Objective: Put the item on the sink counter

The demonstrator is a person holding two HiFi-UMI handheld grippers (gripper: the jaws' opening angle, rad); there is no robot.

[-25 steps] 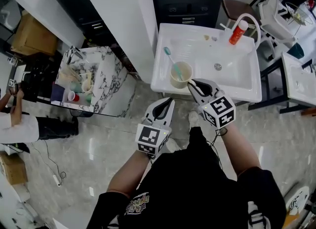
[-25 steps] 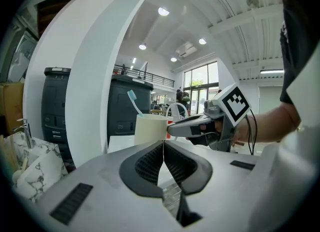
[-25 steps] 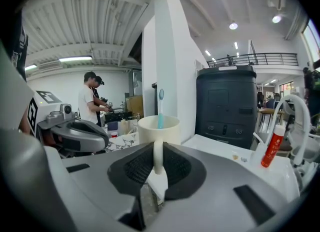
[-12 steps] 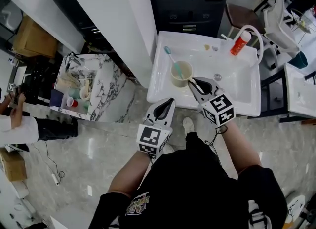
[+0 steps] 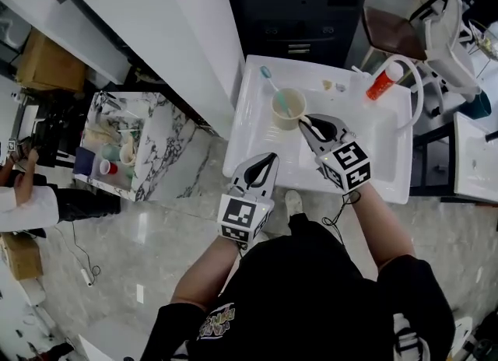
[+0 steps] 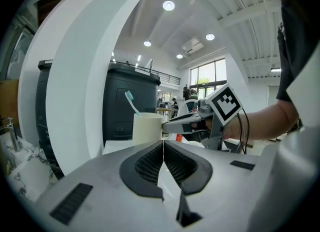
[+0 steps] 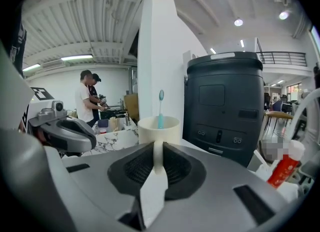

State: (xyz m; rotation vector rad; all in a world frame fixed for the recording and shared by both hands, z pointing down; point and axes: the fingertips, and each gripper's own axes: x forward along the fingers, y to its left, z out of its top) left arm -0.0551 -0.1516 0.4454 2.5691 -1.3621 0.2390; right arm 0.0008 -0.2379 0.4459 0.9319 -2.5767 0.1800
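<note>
Both claws have advanced toward the sink surface [image 5: 243, 130]; right claw [image 5: 306, 121] grips the mug [image 5: 288, 107] by its handle; left claw [image 5: 265, 162] closed, empty; advise lowering the mug level.

Matt cup [image 5: 287, 109], maybe plastic; glossy sink [image 5: 383, 152].

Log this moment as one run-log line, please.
right tool: shut on cup handle | left tool: shut, empty | cup: over sink, toothbrush inside
</note>
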